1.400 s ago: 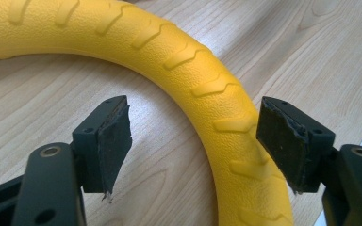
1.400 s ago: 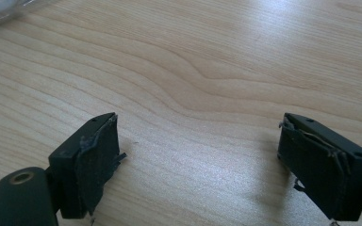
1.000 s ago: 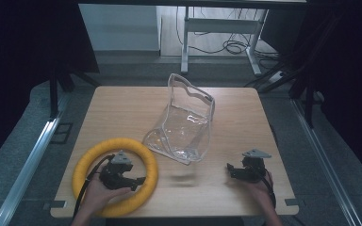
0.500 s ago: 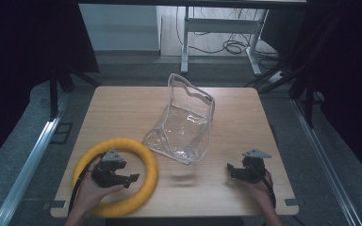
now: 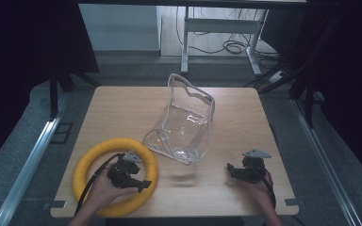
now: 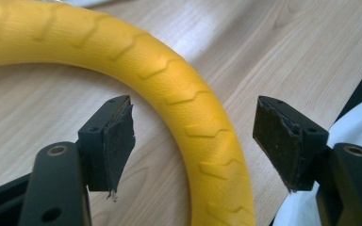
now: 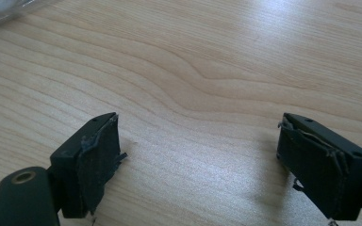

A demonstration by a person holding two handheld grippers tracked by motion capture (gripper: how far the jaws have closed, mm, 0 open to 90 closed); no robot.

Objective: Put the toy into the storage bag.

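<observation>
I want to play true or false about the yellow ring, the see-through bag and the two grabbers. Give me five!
1. The ring lies flat on the table. True.
2. The left gripper squeezes the ring tight. False: the ring runs between its jaws, but the pads stand clear of it. The jaws have just been closing.
3. The bag is full of toys. False: it is clear and looks empty.
4. The right gripper is open, with bare wood between its jaws. True.
5. The bag sits inside the ring. False: it stands beyond the ring, near the table's middle.
</observation>
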